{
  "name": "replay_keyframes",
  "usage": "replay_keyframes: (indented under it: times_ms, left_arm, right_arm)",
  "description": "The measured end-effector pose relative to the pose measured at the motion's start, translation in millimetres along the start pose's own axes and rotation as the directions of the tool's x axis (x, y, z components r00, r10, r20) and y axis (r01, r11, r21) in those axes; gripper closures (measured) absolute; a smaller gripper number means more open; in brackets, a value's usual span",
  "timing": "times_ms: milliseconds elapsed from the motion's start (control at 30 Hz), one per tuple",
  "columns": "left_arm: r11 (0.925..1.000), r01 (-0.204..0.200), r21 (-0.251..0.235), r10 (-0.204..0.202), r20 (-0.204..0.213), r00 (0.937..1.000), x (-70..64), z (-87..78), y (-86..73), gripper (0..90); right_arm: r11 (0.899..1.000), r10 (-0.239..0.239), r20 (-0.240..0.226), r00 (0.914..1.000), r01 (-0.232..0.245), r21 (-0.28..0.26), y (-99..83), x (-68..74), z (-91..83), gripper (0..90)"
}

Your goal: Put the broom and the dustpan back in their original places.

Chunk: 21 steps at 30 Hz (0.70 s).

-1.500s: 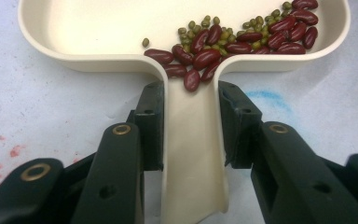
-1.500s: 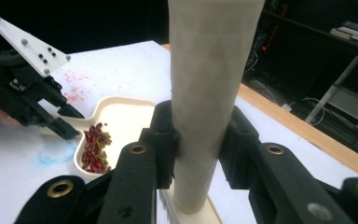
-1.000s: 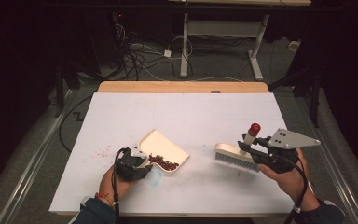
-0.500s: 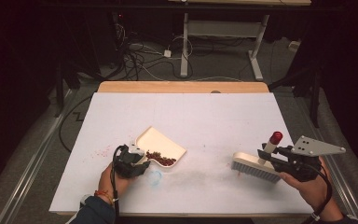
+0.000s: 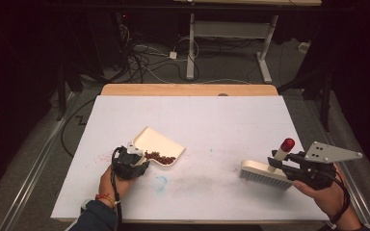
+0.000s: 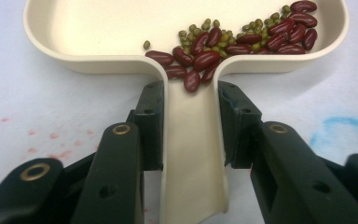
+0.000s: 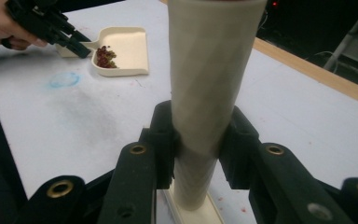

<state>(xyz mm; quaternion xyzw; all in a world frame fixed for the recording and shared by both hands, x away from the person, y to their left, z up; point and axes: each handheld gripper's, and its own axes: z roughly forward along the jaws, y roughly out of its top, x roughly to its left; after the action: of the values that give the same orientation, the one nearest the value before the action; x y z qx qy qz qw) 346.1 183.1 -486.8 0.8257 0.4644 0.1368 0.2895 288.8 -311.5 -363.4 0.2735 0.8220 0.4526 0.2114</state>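
A cream dustpan (image 5: 158, 144) lies left of the table's middle, holding red kidney beans and small green beans (image 6: 242, 39) near its handle end. My left gripper (image 5: 137, 161) is shut on the dustpan's handle (image 6: 189, 154). A cream brush (image 5: 262, 174) with a red-tipped handle (image 5: 284, 147) rests bristles-down at the right. My right gripper (image 5: 279, 166) is shut on the brush handle (image 7: 207, 93). In the right gripper view the dustpan (image 7: 123, 49) and the left gripper (image 7: 51, 25) show at the far left.
The white table top (image 5: 221, 125) has a blue smudge (image 5: 160, 183) near the front and faint red specks (image 6: 46, 140) left of the dustpan. A wooden strip (image 5: 188, 90) runs along the far edge. Cables and desk legs lie on the floor beyond.
My right gripper has carried the brush to the right and nearer the front edge, away from the dustpan. The left gripper and dustpan have stayed put.
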Motion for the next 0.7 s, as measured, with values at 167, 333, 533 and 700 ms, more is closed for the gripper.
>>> replay_keyframes:
  times_ms: [167, 333, 533, 700]
  left_arm:
    - [0.9987, 0.050, -0.008, -0.050, -0.023, 0.9985, 11.3, -0.9, -1.5, 63.5]
    - [0.9947, 0.103, 0.000, -0.103, -0.062, 0.9928, 23.8, -2.5, -1.5, 63.5]
    - [0.9796, 0.200, -0.022, -0.201, -0.098, 0.9747, 41.5, -3.2, -3.7, 63.5]
    - [0.9629, 0.264, -0.055, -0.270, -0.139, 0.9529, 48.0, -2.5, -5.4, 63.1]
  right_arm:
    - [1.000, -0.003, -0.021, 0.9998, 0.004, 0.014, 1.1, 0.7, 2.3, 69.9]
    - [1.000, -0.003, -0.051, 0.9987, 0.004, 0.026, 4.7, 1.4, 6.4, 69.9]
    - [0.999, 0.013, -0.083, 0.9964, -0.009, 0.044, 8.1, -3.7, 21.0, 69.8]
    - [0.998, 0.037, -0.067, 0.9970, -0.034, 0.046, 13.3, -13.8, 34.4, 69.7]
